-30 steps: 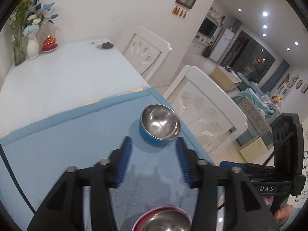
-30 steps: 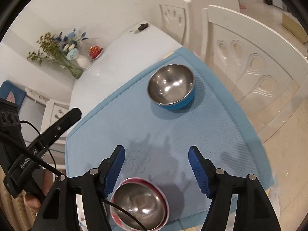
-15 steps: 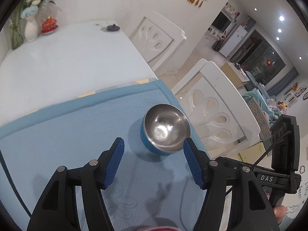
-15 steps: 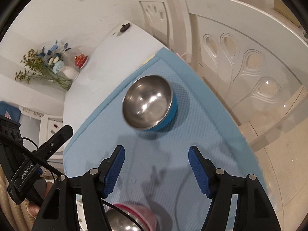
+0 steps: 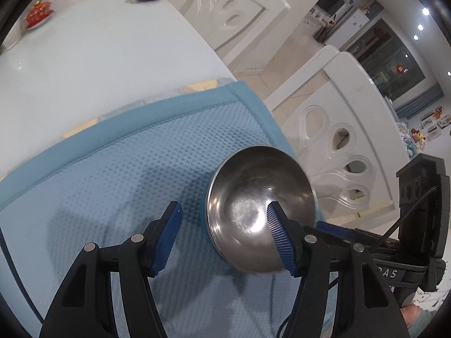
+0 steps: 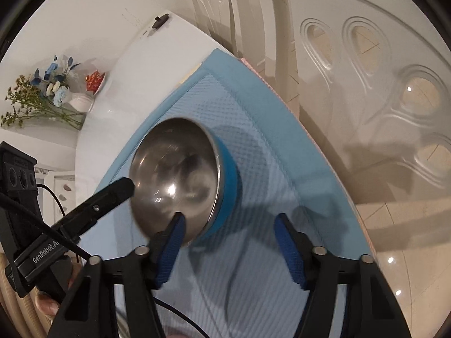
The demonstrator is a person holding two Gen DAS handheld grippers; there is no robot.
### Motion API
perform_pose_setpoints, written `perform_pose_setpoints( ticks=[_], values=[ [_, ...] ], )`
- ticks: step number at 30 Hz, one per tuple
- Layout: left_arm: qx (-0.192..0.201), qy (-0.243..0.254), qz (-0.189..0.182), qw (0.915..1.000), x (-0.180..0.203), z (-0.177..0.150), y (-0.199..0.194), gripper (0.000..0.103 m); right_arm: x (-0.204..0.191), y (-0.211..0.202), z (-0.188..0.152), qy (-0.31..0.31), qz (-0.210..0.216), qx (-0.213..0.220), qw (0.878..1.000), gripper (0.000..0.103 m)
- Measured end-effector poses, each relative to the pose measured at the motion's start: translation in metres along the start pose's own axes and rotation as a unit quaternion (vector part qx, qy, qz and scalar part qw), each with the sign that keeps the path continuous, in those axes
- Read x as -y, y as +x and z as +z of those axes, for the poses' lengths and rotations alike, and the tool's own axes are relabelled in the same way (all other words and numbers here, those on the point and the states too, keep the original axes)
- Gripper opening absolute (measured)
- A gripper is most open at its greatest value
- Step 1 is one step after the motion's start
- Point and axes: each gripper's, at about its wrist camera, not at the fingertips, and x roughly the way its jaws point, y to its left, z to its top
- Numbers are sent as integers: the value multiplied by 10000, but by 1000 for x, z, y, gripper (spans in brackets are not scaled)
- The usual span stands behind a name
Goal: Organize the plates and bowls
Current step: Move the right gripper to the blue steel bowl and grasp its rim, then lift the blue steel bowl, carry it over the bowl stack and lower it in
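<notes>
Now both wrist views look steeply down on the white desk [image 5: 84,56], whose near right corner is covered by a blue waffle-textured mat [image 5: 126,169]; white carved chairs [image 5: 352,129] stand just beyond the desk's right edge. A second ago the steel bowl with the blue outer shell [image 5: 253,197] sat well ahead of both tools, and a second, pink-rimmed bowl showed at the near edge; that one has since dropped out of sight, and the blue bowl fills the middle of each view. By that reading, the blue bowl is the piece about to be lifted.

It rests upright on the mat near the desk's right edge, its polished inside throwing back smeared highlights.

The left gripper [image 5: 225,239] has one blue pad over the bowl's rim and the other outside on the mat; its jaws are closing but not yet pressing. The right gripper [image 6: 231,250] is closing likewise, one pad at the near rim, nothing held.
</notes>
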Motion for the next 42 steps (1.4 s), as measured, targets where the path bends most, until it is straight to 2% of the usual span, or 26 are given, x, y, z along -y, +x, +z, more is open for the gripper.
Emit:
perform_pose_setpoints(
  ticks=[1, 4, 9, 12, 14, 15, 17, 18, 20, 22, 30, 42],
  values=[
    [-40, -14, -4, 10000, -1, 1, 4, 56, 1, 4, 2, -21, 4, -5, 10000, 53],
    [-146, -80, -100, 9998, -8, 0, 14, 53, 1, 16, 8, -76, -4, -86, 9999, 53],
    [-260, -97, -207, 9994, -13, -4, 24, 52, 4, 35, 13, -120, 44, -374, 9992, 53],
    [-289, -82, -197, 9994, -13, -4, 29, 52, 6, 39, 18, -98, 92, -337, 9993, 53],
    [-321, -123, -229, 9991, -14, -2, 35, 46, 3, 38, 20, -180, 59, -255, 9995, 53],
    [-354, -159, -250, 9989, -14, -2, 38, 40, 2, 38, 20, -226, 30, -207, 9995, 53],
    [-404, -241, -277, 9985, -15, -3, 42, 32, -3, 40, 19, -305, -16, -155, 9994, 38],
    [-407, -240, -264, 9985, -15, -5, 43, 30, -5, 41, 18, -372, -49, -172, 9991, 34],
    [-373, -163, -180, 9990, -12, -9, 41, 29, -9, 42, 16, -481, -125, -163, 9986, 29],
    [-383, -130, -122, 9991, -10, -12, 39, 26, -11, 42, 14, -509, -183, -119, 9985, 29],
    [-259, -227, -222, 9992, -4, -17, 19, 26, -14, 36, 9, -516, -197, -149, 9984, 29],
    [211, -84, 28, 9997, 39, -29, -43, 26, -24, -12, -4, -468, 93, -74, 9988, 29]
  ],
)
